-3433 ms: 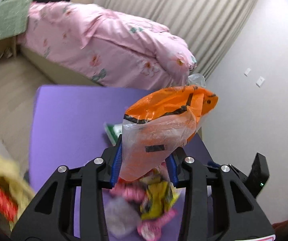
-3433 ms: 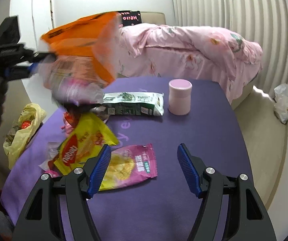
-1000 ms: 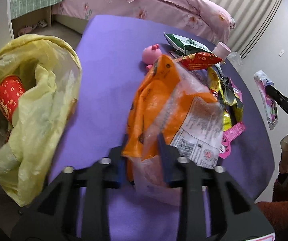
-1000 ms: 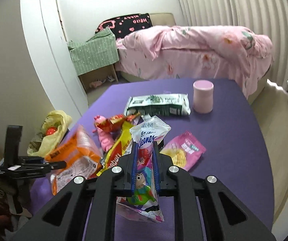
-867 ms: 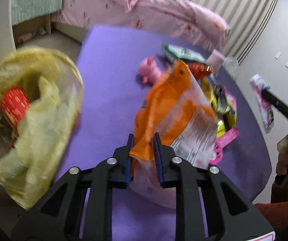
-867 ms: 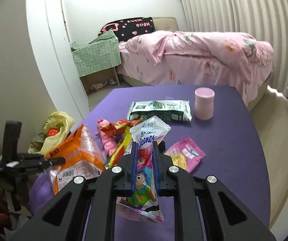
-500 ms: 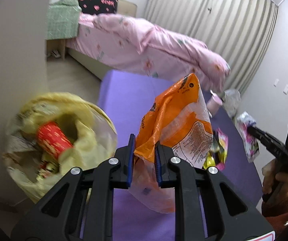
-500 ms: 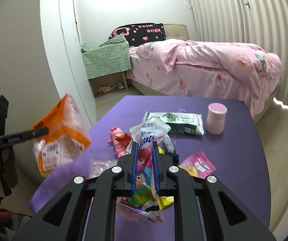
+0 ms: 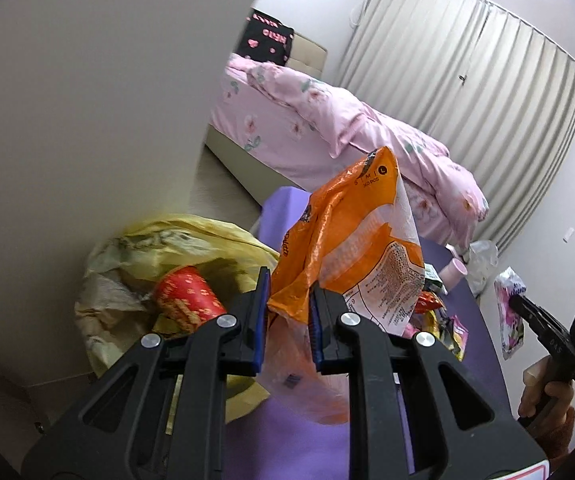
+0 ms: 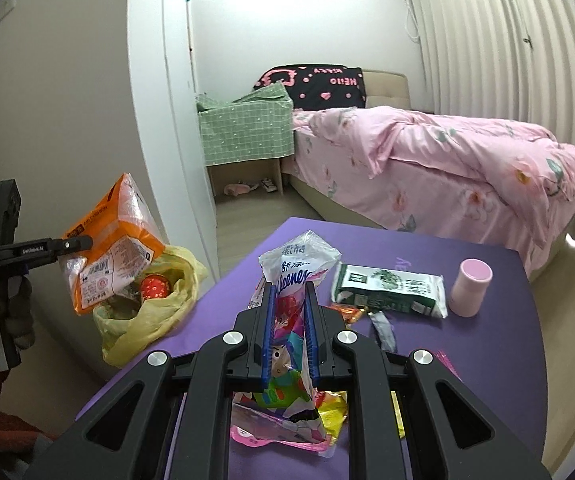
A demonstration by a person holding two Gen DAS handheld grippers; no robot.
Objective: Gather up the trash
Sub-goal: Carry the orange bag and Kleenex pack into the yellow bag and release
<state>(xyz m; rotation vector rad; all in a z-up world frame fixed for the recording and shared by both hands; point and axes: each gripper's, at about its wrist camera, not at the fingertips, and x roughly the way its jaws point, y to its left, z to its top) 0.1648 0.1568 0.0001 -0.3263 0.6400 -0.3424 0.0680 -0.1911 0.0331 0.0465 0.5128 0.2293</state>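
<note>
My left gripper (image 9: 286,308) is shut on an orange and clear plastic wrapper (image 9: 351,240), held up in the air just right of the yellow trash bag (image 9: 175,240). From the right wrist view the orange wrapper (image 10: 107,240) hangs above the yellow bag (image 10: 159,312), which sits beside the purple table (image 10: 467,360). A red cup (image 9: 189,296) lies inside the bag. My right gripper (image 10: 289,332) is shut on a white tissue packet with cartoon print (image 10: 295,276), lifted over the table's near side.
On the table lie a green and white wipes pack (image 10: 391,288), a pink cup (image 10: 471,292) and several snack wrappers (image 10: 343,312). A pink bed (image 10: 427,160) stands beyond. A white wall corner (image 10: 159,120) rises behind the bag. A hand (image 9: 543,396) holds the right gripper.
The left gripper lifted the orange wrapper off the table and swung it left toward the yellow bag. The right gripper rose a little with the tissue packet still pinched.
</note>
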